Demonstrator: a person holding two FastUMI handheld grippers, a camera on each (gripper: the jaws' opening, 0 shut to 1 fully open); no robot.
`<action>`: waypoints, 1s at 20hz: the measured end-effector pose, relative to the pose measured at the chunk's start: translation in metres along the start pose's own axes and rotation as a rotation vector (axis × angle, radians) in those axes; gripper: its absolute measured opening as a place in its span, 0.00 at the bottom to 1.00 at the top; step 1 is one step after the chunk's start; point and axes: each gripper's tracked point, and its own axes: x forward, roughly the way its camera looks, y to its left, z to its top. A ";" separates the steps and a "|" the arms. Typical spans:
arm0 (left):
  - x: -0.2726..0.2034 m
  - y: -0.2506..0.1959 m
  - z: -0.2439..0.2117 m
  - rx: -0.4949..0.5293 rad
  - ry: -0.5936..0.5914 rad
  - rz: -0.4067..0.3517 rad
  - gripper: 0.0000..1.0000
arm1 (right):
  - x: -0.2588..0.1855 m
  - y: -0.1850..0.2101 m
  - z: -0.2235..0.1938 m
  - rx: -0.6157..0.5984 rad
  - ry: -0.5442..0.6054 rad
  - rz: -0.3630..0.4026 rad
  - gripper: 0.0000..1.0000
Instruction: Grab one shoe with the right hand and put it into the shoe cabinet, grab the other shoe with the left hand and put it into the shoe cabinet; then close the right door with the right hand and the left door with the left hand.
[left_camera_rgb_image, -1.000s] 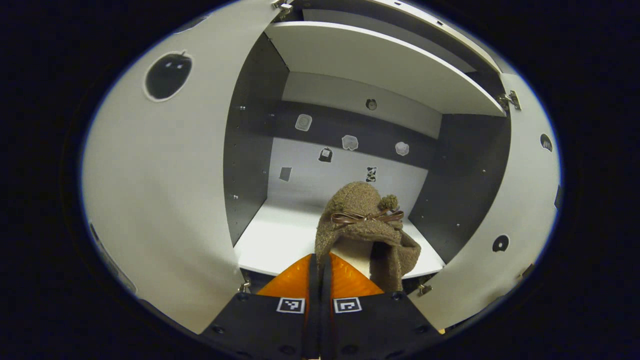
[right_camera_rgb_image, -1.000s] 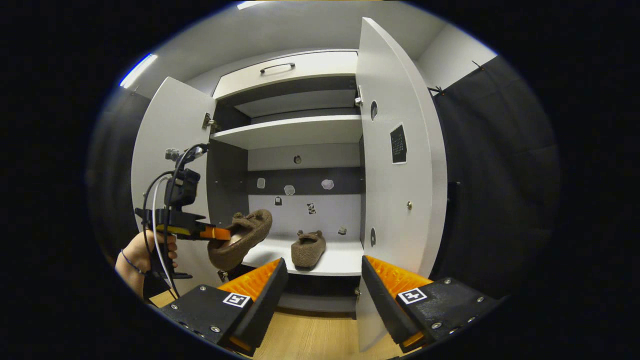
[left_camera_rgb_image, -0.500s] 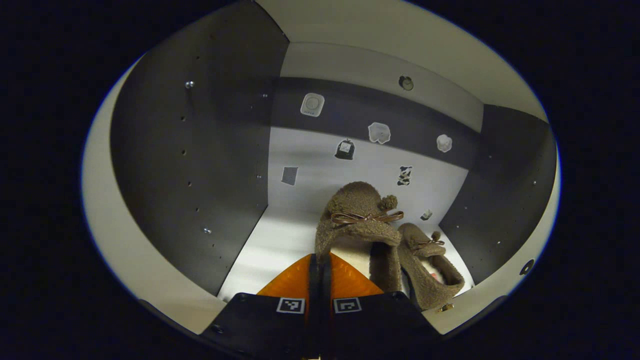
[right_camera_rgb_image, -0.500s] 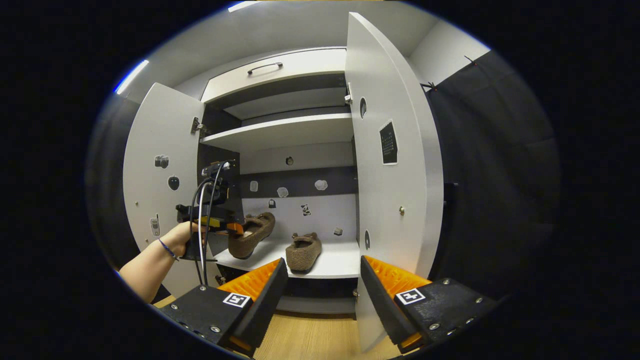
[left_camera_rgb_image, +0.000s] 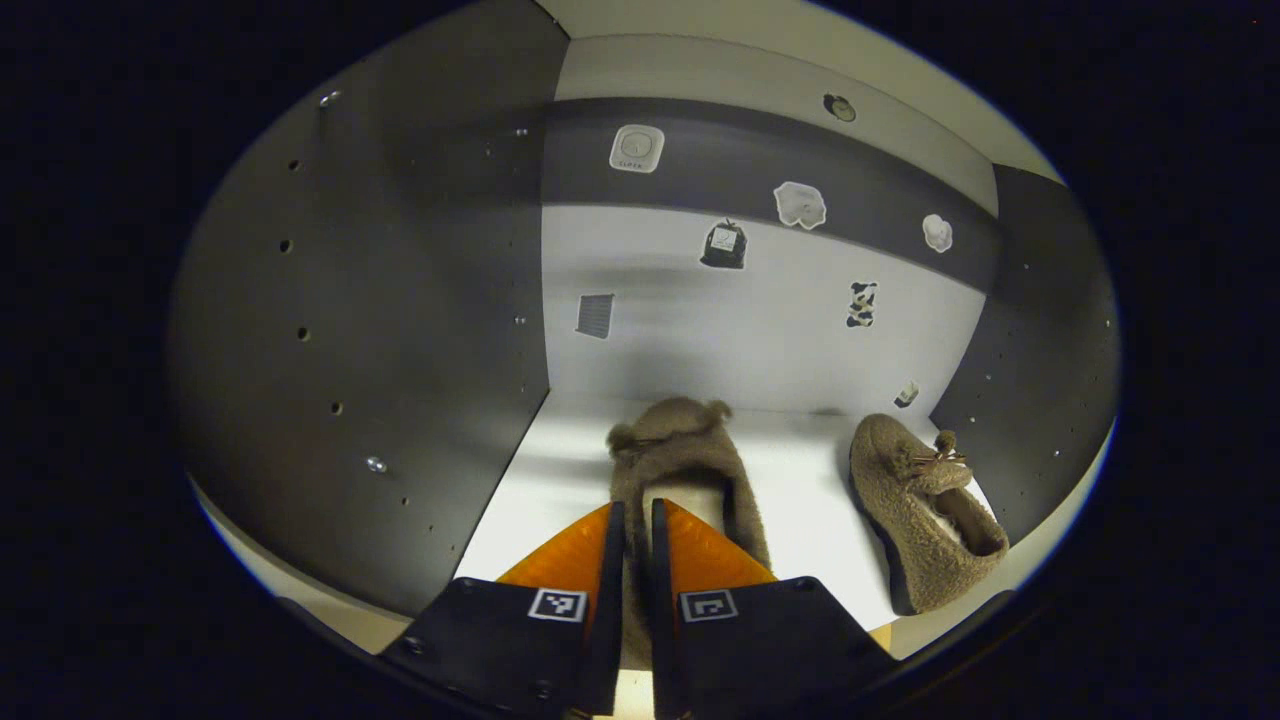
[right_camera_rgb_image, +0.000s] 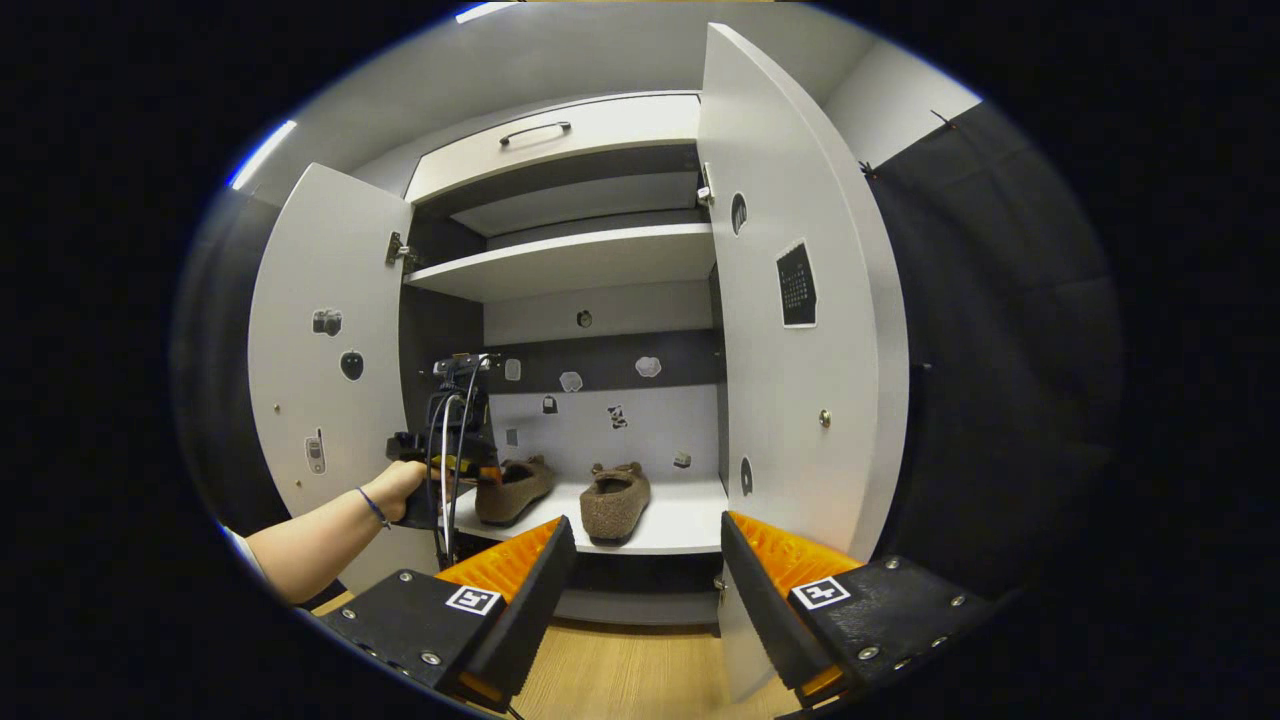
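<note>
1. Left tongs (left_camera_rgb_image: 631, 560) nearly closed, pinching the heel of a brown fuzzy slipper (left_camera_rgb_image: 680, 470) resting on the white cabinet shelf (left_camera_rgb_image: 560, 480).
2. Second brown fuzzy slipper (left_camera_rgb_image: 925, 520) lies to its right.
3. Right tongs (right_camera_rgb_image: 645, 575) spread wide, empty, outside the cabinet.

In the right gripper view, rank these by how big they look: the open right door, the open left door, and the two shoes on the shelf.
1. right door, though it is nearer the camera
2. left door
3. The two shoes, the left one and the right one, look alike, so no ranking.
</note>
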 end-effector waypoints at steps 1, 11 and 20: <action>-0.006 0.000 0.005 -0.008 -0.016 -0.001 0.20 | 0.000 0.003 -0.001 0.004 0.002 0.006 0.90; -0.143 -0.023 0.023 0.003 -0.213 -0.116 0.62 | -0.028 0.011 -0.006 0.020 -0.002 0.017 0.90; -0.267 -0.022 -0.012 0.060 -0.380 -0.136 0.99 | -0.079 -0.022 -0.009 -0.012 -0.017 -0.037 0.91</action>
